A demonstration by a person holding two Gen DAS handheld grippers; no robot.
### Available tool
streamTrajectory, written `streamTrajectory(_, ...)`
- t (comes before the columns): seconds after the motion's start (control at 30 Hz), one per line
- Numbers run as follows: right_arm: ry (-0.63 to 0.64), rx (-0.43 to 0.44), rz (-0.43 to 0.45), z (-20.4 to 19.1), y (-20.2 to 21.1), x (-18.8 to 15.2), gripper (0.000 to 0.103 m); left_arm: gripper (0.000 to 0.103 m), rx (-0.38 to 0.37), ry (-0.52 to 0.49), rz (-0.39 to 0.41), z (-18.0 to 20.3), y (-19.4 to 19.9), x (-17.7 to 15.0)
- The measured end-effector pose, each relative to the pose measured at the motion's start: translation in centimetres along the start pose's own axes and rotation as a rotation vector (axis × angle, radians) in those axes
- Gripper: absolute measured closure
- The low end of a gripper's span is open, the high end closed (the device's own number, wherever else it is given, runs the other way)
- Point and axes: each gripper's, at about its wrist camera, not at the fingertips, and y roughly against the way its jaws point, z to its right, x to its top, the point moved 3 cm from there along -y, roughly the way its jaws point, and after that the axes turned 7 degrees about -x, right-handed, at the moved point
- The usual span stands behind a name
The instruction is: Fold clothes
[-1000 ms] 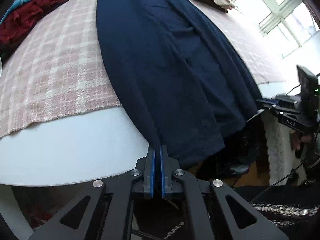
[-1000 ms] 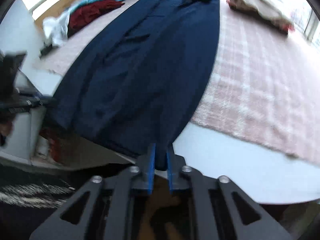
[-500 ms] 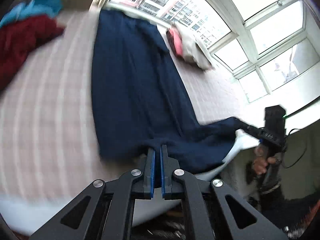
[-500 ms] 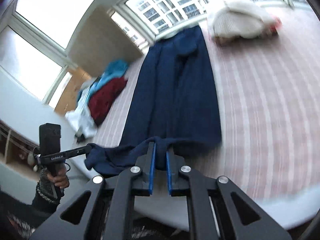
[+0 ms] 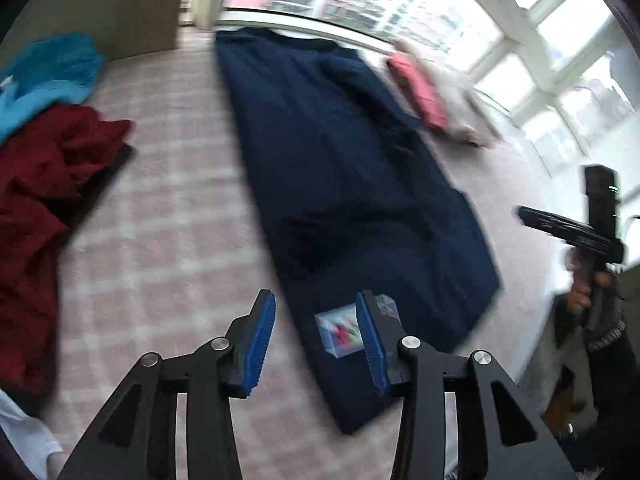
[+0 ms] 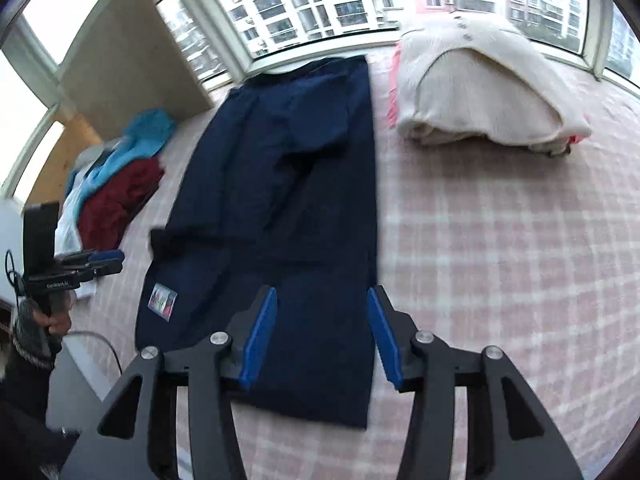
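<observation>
While both sets of jaws are opening, neither the left gripper nor the right gripper has any cloth between its blue ribbed pads; each hangs about half open above the navy garment, touching nothing. That one garment lies flat and long on the pink-and-white checked blanket covering the bed, its near end doubled back over itself, with a single small clear-covered label showing on the folded part. It reads as a soft, matte knit, roughly a long rectangle.

Two heaps of other clothes sit on the blanket. One, on the far side by the window, is a cream fuzzy piece folded over something pink. The other holds a crumpled dark red item, a turquoise one and a bit of white cloth, mostly hidden beneath them.

Motion blur softens the garment's edges and the check pattern in the left wrist view. Only a gloved hand and dark sleeve show of the person, cut off at the frame's rim.
</observation>
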Motion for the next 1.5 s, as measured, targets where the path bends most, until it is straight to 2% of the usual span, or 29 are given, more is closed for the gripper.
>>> streamTrajectory(0.03,0.013,0.001,-0.016,-0.6,-0.6,-0.3,0.056,0.061,-0.026,-0.004,-0.009,0.7,-0.2,-0.6)
streamTrajectory(0.07,0.045,-0.081,-0.028,-1.1,-1.5,-0.8,0.056,0.061,-0.029,-0.007,-0.023,1.1,-0.7,-1.0)
streamTrajectory(0.1,0.076,-0.138,-0.033,-1.4,-2.0,-1.3,0.056,0.061,0.014,-0.011,-0.046,1.2,-1.5,-1.2)
streamTrajectory(0.17,0.109,-0.168,-0.070,-1.1,-2.7,-2.5,0.056,0.061,0.063,0.009,-0.065,1.1,-1.8,-2.3)
streamTrajectory(0.23,0.089,-0.170,-0.089,0.0,-3.1,-3.3,0.056,0.060,0.036,0.068,-0.070,0.3,-1.7,-3.1)
streamTrajectory(0.3,0.074,-0.156,-0.069,0.8,-3.1,-3.1,0.056,0.060,0.024,0.060,-0.069,-0.3,-2.2,-2.3)
streamTrajectory(0.37,0.075,-0.105,-0.038,0.5,-3.1,-2.0,0.057,0.060,0.010,0.044,-0.068,-0.9,-2.7,-1.2)
streamTrajectory(0.47,0.139,-0.024,-0.009,-1.4,-3.8,0.1,0.073,0.060,-0.003,-0.023,-0.065,-0.5,-4.2,1.8)
streamTrajectory(0.53,0.237,-0.003,-0.017,-3.5,-5.3,1.1,0.074,0.060,-0.030,-0.060,-0.059,-0.2,-5.4,3.4)
streamTrajectory(0.6,0.289,-0.007,-0.048,-4.3,-7.6,1.6,0.075,0.060,0.021,-0.041,-0.060,-1.3,-6.3,4.5)
streamTrajectory(0.63,0.291,-0.035,-0.052,-3.9,-8.2,1.9,0.082,0.064,0.053,-0.034,-0.057,-1.8,-6.9,5.1)
streamTrajectory(0.67,0.286,-0.070,-0.054,-3.3,-8.7,2.3,0.093,0.064,0.069,-0.032,-0.045,-2.1,-7.2,5.6)
streamTrajectory(0.73,0.206,-0.106,-0.039,-1.2,-7.6,2.8,0.093,0.064,0.096,-0.017,-0.023,-2.5,-6.4,5.9)
streamTrajectory(0.77,0.164,-0.106,-0.021,-0.1,-6.6,3.0,0.089,0.064,0.111,-0.009,-0.013,-2.7,-5.9,5.9)
streamTrajectory(0.8,0.127,-0.104,-0.001,1.0,-5.2,2.6,0.088,0.063,0.120,-0.002,-0.005,-2.7,-5.3,5.6)
streamTrajectory(0.83,0.092,-0.100,0.019,2.1,-3.8,2.1,0.082,0.061,0.119,0.003,-0.003,-2.5,-4.5,4.9)
streamTrajectory(0.9,0.076,-0.078,0.004,3.1,-2.4,0.4,0.068,0.053,0.117,0.021,-0.012,-2.5,-2.2,2.2)
streamTrajectory(0.97,0.077,-0.065,-0.042,3.8,-1.8,-2.0,0.067,0.051,0.103,0.055,-0.037,-2.2,-0.9,-0.8)
streamTrajectory(1.1,0.056,-0.041,-0.142,4.0,-2.2,-5.8,0.067,0.051,0.030,0.150,-0.108,-0.8,-1.5,-6.0)
streamTrajectory(1.17,0.063,-0.028,-0.145,3.7,-2.3,-6.6,0.067,0.051,0.024,0.148,-0.127,0.1,-2.4,-7.2)
streamTrajectory(1.27,0.076,-0.016,-0.145,3.3,-2.5,-7.5,0.067,0.051,0.057,0.111,-0.111,1.0,-3.3,-7.6)
streamTrajectory(1.3,0.088,-0.013,-0.144,3.1,-2.6,-7.5,0.067,0.053,0.061,0.104,-0.096,1.2,-3.4,-7.6)
streamTrajectory(1.33,0.101,-0.009,-0.143,2.9,-2.7,-7.6,0.069,0.061,0.056,0.105,-0.078,1.4,-3.4,-7.4)
streamTrajectory(1.37,0.115,-0.007,-0.143,2.7,-2.9,-7.5,0.085,0.071,0.047,0.112,-0.068,1.3,-3.4,-7.3)
streamTrajectory(1.4,0.119,-0.013,-0.147,2.6,-3.1,-7.4,0.101,0.098,0.045,0.115,-0.060,1.2,-3.5,-7.2)
streamTrajectory(1.5,0.137,-0.033,-0.098,2.7,-1.5,-6.5,0.101,0.098,0.055,0.092,-0.056,1.4,-3.1,-7.0)
